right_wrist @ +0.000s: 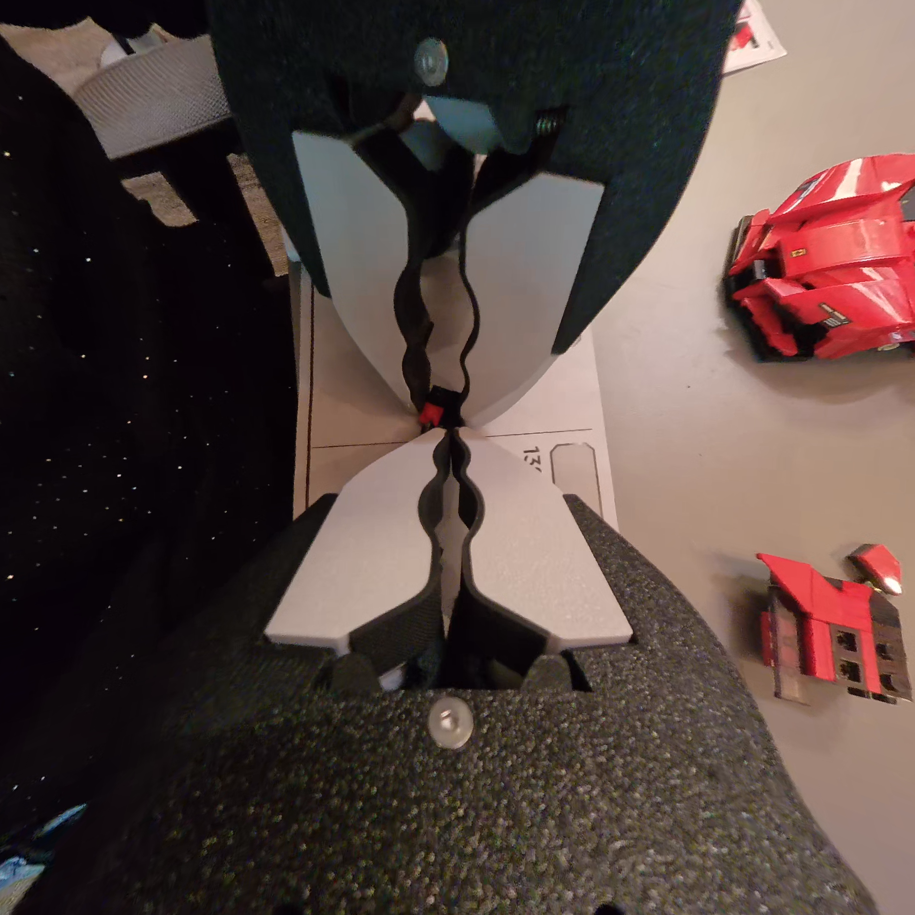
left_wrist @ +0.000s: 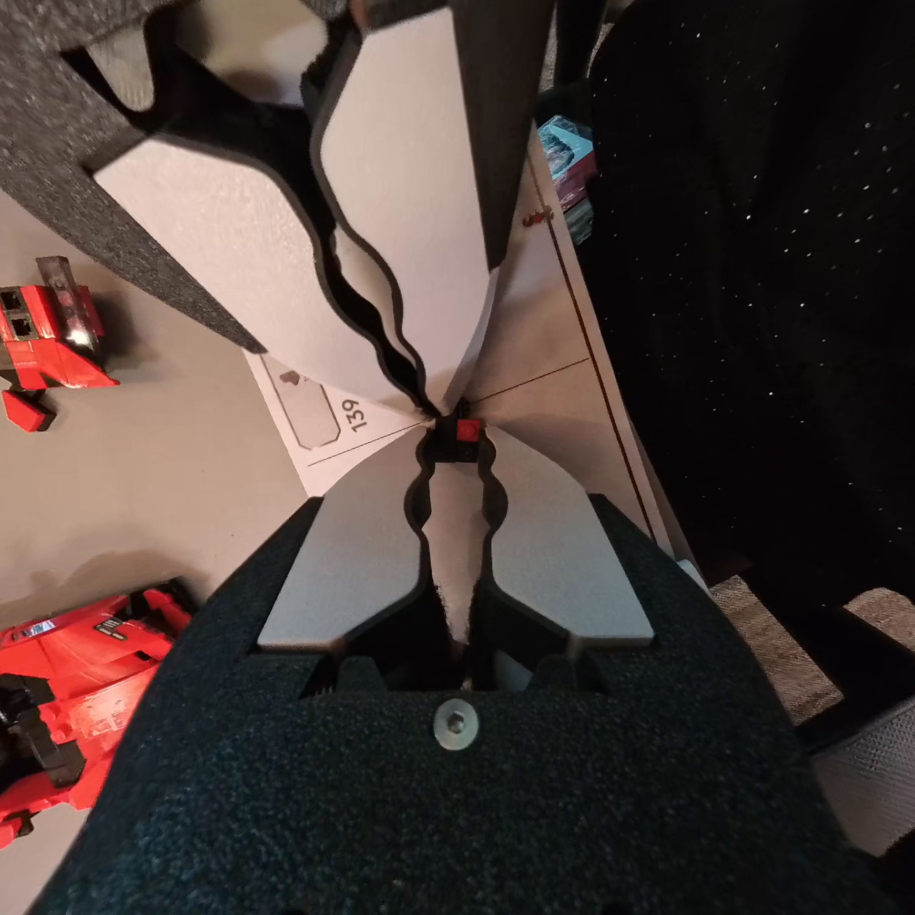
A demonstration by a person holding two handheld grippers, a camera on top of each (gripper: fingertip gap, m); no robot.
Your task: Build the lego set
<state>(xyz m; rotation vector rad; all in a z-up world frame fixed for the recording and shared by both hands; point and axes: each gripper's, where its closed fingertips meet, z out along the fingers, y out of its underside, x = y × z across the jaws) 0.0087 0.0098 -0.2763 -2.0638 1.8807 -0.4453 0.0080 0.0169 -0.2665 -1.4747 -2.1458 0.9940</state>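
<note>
My left gripper [left_wrist: 458,448] is shut on a small black and red lego piece [left_wrist: 468,430] and holds it above the open instruction booklet [left_wrist: 366,445]. My right gripper [right_wrist: 451,438] is shut, its tips meeting tip to tip with the left gripper [right_wrist: 440,403] right at the piece [right_wrist: 430,411]. I see nothing between the right fingers. In the left wrist view the right gripper [left_wrist: 432,411] comes in from the top. Whether its tips touch the piece I cannot tell.
A red lego car [right_wrist: 822,262] and a smaller red and black sub-assembly [right_wrist: 832,634] lie on the grey table [right_wrist: 693,470]; both also show in the left wrist view, car [left_wrist: 74,693] and sub-assembly [left_wrist: 44,336]. Dark speckled fabric [left_wrist: 742,297] lies past the table edge. Only a small space, under 4 cm, lies between the two pairs of fingers.
</note>
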